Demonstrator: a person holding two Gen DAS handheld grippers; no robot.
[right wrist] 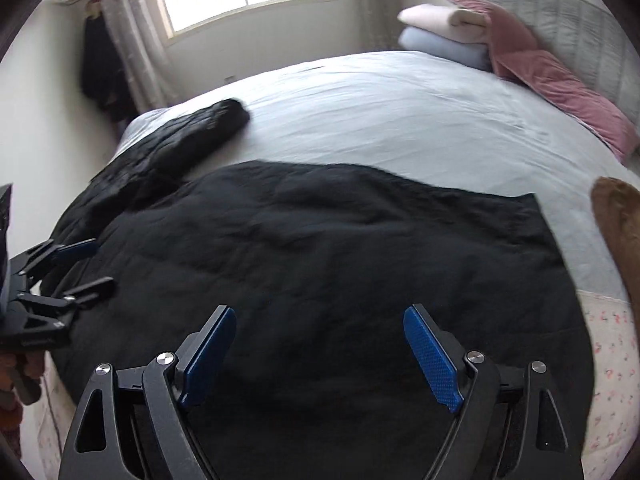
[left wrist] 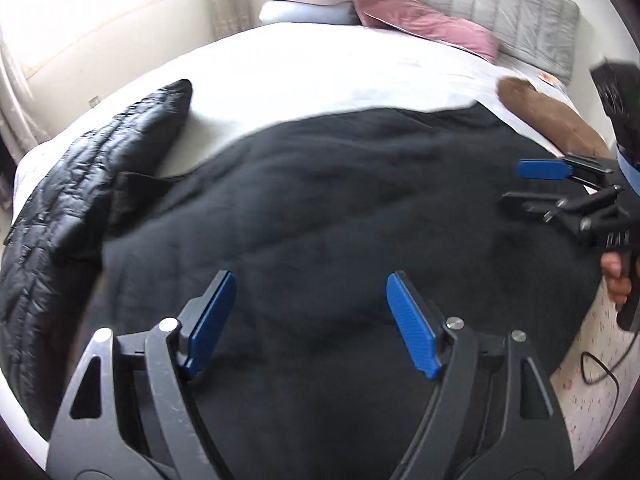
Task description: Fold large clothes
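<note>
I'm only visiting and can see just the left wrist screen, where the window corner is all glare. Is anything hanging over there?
Observer: Yes, dark clothes hang in the corner beside the curtain.
Operator: And where does the big black thing end on the right? The other tool blocks my view.
Observer: The black garment ends in a straight edge, with the pale sheet beyond it.
Operator: Is that other tool gripping any cloth?
Observer: No. In its own camera, the right gripper is wide open, with nothing between its fingers.
</note>
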